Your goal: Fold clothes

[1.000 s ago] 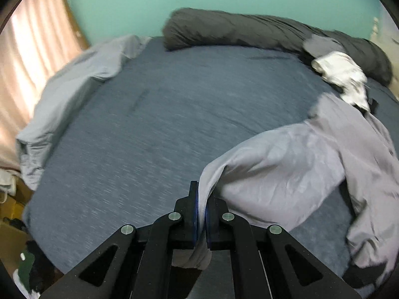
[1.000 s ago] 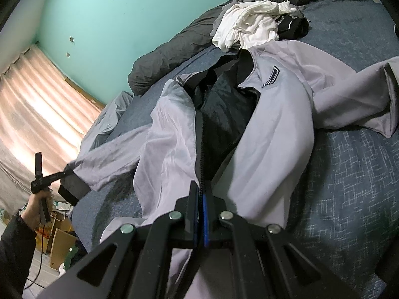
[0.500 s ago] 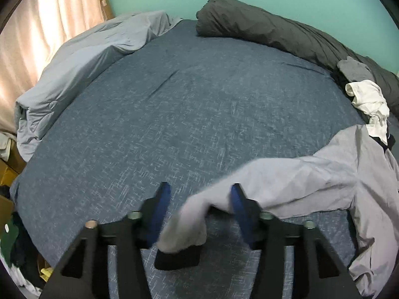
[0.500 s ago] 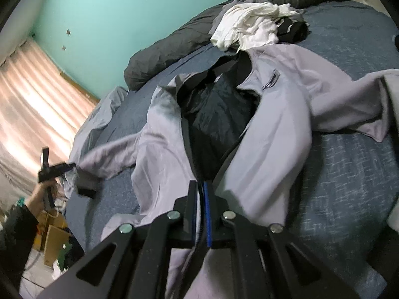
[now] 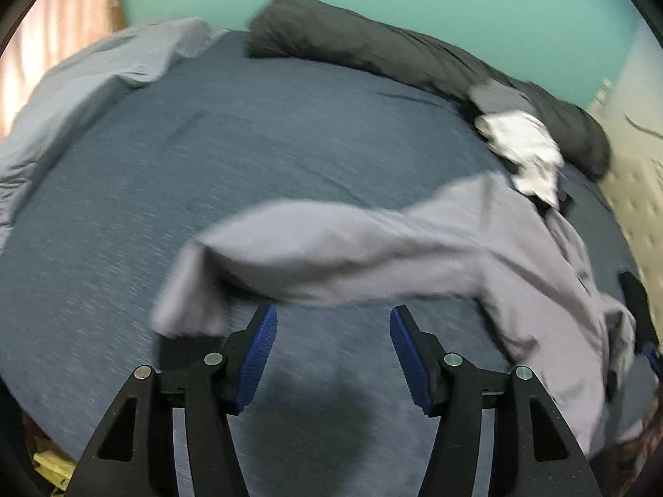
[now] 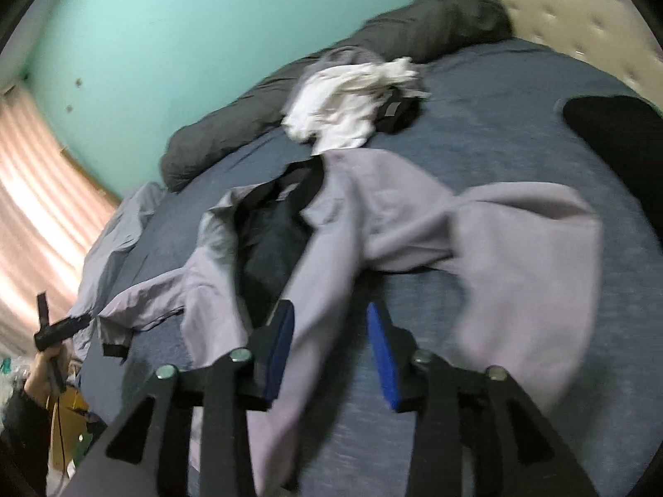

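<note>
A light grey jacket (image 6: 373, 215) with a black lining lies open and crumpled on the dark blue bed (image 5: 207, 145). Its sleeve (image 5: 310, 244) stretches left across the bed in the left wrist view, the cuff lying just beyond the left finger. My left gripper (image 5: 331, 319) hovers just short of the sleeve; its jaws are opening with nothing between them. My right gripper (image 6: 330, 310) is over the jacket's lower front edge. Its jaws are opening, and a strip of jacket cloth runs loose between the blue pads (image 6: 281, 343).
A dark grey rolled duvet (image 5: 373, 49) runs along the teal wall. A white garment (image 6: 344, 112) and a small black one (image 6: 398, 114) lie beyond the jacket. A pale grey sheet (image 5: 83, 95) is bunched on the curtain side. A beige padded headboard (image 6: 559, 12) stands behind.
Both grippers were shut on the jacket and have let go. The left dropped the sleeve cuff onto the bed. The right released the front edge and lifted away.
</note>
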`<state>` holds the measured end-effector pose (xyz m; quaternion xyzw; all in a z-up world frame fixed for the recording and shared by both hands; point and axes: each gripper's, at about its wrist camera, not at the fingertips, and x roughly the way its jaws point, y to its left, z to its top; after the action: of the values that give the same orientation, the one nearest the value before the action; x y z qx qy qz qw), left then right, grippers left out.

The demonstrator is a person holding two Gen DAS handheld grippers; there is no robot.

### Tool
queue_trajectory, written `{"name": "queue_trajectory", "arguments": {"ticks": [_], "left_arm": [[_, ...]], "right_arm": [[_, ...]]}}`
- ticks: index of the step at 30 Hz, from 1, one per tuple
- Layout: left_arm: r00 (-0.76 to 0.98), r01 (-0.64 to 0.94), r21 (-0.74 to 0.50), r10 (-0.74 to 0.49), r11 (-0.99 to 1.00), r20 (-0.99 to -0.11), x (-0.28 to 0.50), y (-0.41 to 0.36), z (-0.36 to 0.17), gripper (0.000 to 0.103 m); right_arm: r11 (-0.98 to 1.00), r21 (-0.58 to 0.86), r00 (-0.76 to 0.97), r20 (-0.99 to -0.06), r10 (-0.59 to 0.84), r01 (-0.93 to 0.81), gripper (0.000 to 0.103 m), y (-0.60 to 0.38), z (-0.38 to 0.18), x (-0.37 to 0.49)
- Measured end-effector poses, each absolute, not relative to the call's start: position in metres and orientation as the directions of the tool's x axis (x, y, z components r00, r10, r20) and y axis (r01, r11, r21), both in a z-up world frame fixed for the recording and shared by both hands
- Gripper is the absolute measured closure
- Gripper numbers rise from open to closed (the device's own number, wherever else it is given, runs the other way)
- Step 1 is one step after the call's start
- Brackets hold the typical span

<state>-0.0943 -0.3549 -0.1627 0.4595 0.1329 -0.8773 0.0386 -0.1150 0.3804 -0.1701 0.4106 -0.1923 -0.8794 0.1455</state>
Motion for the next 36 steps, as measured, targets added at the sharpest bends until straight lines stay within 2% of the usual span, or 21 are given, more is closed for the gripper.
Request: {"name": "queue_trajectory", "arguments": {"ticks": [5,8,11,16,26,27,28,30,31,36], "left_arm": [[-0.557,0.109,-0.261,0.158,-0.959,-0.815,-0.087,-0.303,-0.171,0.041],[-0.544,0.071,-0.252,0.174,-0.965,-0.821,-0.089,-0.280,-0.179,0.040],[-0.532,0.044,-0.248,0.187,-0.968,-0.826,-0.091,-0.260,-0.186,0.040],[-0.512,0.008,-0.252,0.212,-0.968,-0.832,-0.093,-0.232,-0.194,0.040],[-0.470,0.016,-0.256,0.218,-0.967,-0.855,-0.104,-0.214,-0.216,0.039],[-0.467,0.019,-0.258,0.219,-0.966,-0.857,-0.105,-0.214,-0.218,0.039],[-0.464,0.022,-0.257,0.218,-0.966,-0.859,-0.106,-0.213,-0.219,0.039],[-0.459,0.019,-0.256,0.219,-0.967,-0.861,-0.106,-0.212,-0.221,0.039],[-0.458,0.016,-0.256,0.220,-0.967,-0.861,-0.106,-0.211,-0.221,0.039],[-0.457,0.004,-0.257,0.227,-0.966,-0.860,-0.103,-0.205,-0.219,0.039]], "right_arm": [[-0.908,0.418,-0.602,-0.728,-0.328,-0.011,0.064,0.433,-0.176,-0.106],[-0.912,0.404,-0.565,-0.768,-0.301,-0.063,0.054,0.456,-0.190,-0.105],[-0.908,0.403,-0.535,-0.795,-0.284,-0.117,0.051,0.472,-0.208,-0.104],[-0.871,0.456,-0.536,-0.789,-0.300,-0.184,0.043,0.493,-0.237,-0.108],[-0.823,0.540,-0.544,-0.750,-0.376,-0.177,0.041,0.510,-0.274,-0.131],[-0.827,0.538,-0.544,-0.748,-0.380,-0.163,0.046,0.509,-0.274,-0.131],[-0.831,0.536,-0.543,-0.747,-0.384,-0.149,0.065,0.508,-0.275,-0.132],[-0.838,0.531,-0.543,-0.743,-0.391,-0.123,0.090,0.505,-0.276,-0.132],[-0.842,0.527,-0.550,-0.739,-0.388,-0.114,0.097,0.505,-0.273,-0.131],[-0.910,0.403,-0.614,-0.745,-0.263,-0.099,0.101,0.518,-0.229,-0.129]]}}
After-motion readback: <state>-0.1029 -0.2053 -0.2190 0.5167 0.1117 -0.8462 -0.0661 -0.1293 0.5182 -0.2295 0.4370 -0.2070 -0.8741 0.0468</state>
